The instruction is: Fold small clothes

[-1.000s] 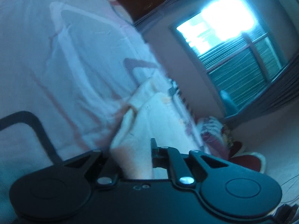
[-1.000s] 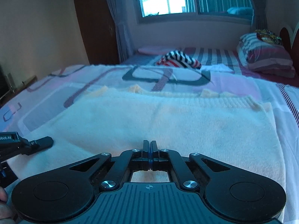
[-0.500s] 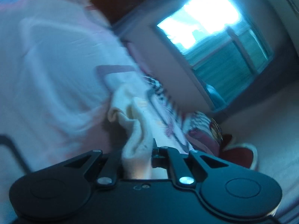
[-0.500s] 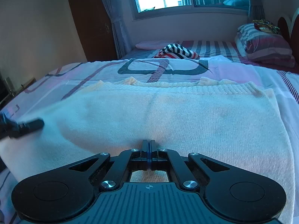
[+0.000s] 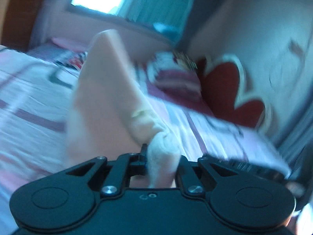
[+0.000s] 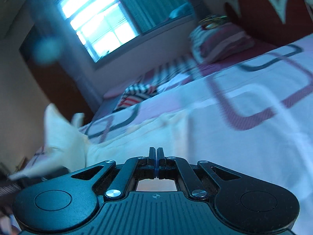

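Here the left gripper point(image 5: 160, 156) jaws clamp the cream sweater point(image 5: 105, 98); the right gripper point(image 6: 156, 153) jaws are pressed together.

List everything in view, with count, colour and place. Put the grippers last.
cream garment: one, pale cream knit, one part lifted off the bed, the rest lying on it.
bedspread: one, white with pink and dark outlined shapes, covering the bed.
striped cloth: one, black, white and red, far side of the bed near the window.
striped pillow: at least one, maroon and white, by the headboard.
headboard: one, dark red with pale edging, at the head of the bed.
window: one, bright, on the far wall.
left gripper: black, clamped on a bunch of the cream garment.
right gripper: black, jaws together; fabric between them not discernible.
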{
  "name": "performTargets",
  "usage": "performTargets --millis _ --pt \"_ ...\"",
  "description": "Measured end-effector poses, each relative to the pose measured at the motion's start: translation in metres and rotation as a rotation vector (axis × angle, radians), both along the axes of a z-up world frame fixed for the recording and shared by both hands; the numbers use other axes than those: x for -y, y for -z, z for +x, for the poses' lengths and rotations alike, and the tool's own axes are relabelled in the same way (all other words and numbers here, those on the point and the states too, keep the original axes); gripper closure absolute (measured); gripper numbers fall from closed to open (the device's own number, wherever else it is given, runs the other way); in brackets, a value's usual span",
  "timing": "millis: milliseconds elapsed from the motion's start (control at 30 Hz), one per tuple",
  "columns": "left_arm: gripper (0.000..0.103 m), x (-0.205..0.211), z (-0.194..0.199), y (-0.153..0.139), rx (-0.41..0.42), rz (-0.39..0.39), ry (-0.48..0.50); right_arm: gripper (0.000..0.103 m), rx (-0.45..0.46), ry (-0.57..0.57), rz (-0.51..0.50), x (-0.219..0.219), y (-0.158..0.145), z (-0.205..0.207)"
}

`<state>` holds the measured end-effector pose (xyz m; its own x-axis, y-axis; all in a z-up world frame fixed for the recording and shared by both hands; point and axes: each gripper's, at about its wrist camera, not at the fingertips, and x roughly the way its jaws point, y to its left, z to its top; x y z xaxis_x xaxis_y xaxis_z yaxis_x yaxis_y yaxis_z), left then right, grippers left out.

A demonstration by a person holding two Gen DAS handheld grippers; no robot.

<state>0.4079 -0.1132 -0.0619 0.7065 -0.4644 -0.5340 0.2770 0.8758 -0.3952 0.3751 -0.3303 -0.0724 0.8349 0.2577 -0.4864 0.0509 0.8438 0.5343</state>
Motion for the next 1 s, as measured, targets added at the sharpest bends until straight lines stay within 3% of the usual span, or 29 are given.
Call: performTargets --millis 67,133,200,233,267,300,333,400,567,733,833,1000 --pt "0.092 0.029 0.006 0.019 -0.069 0.038 0.054 0.103 -0.013 0.022 0.007 0.019 -0.002 -0.008" --pt "0.067 0.052 0.006 0.036 -0.15 0.091 0.116 0.103 -0.024 0.028 0.037 0.036 -0.001 -0.016" --pt "0.059 0.052 -0.004 0.032 -0.138 0.08 0.143 0.097 -0.033 0.008 0.061 0.045 -0.002 -0.021" --pt "0.058 0.044 -0.009 0.024 -0.111 0.058 0.147 0.088 -0.034 0.007 0.058 0.047 -0.004 -0.023" --pt "0.057 0.033 -0.013 0.017 -0.085 0.04 0.133 0.058 -0.023 -0.004 0.063 0.05 -0.007 -0.025" --pt "0.051 0.019 -0.015 0.009 -0.058 0.025 0.11 0.046 -0.003 -0.014 0.071 0.05 -0.009 -0.029" --pt "0.045 0.007 -0.014 0.004 -0.026 0.016 0.074 0.047 0.015 -0.025 0.077 0.046 -0.011 -0.028" --pt "0.042 -0.019 -0.008 -0.002 0.034 0.045 -0.027 0.047 0.023 -0.085 0.107 0.037 -0.014 -0.02" --pt "0.043 -0.061 0.034 0.019 -0.046 0.083 -0.161 0.047 -0.02 -0.214 0.114 0.002 -0.007 0.011" --pt "0.04 -0.071 0.054 0.044 -0.126 0.11 -0.16 0.047 -0.104 -0.264 0.148 -0.014 0.017 0.034" --pt "0.04 -0.079 0.054 0.048 -0.136 0.067 -0.165 0.047 -0.115 -0.287 0.166 -0.016 0.025 0.041" --pt "0.04 -0.08 0.052 0.041 -0.117 0.068 -0.13 0.048 -0.117 -0.339 0.178 -0.021 0.025 0.052"
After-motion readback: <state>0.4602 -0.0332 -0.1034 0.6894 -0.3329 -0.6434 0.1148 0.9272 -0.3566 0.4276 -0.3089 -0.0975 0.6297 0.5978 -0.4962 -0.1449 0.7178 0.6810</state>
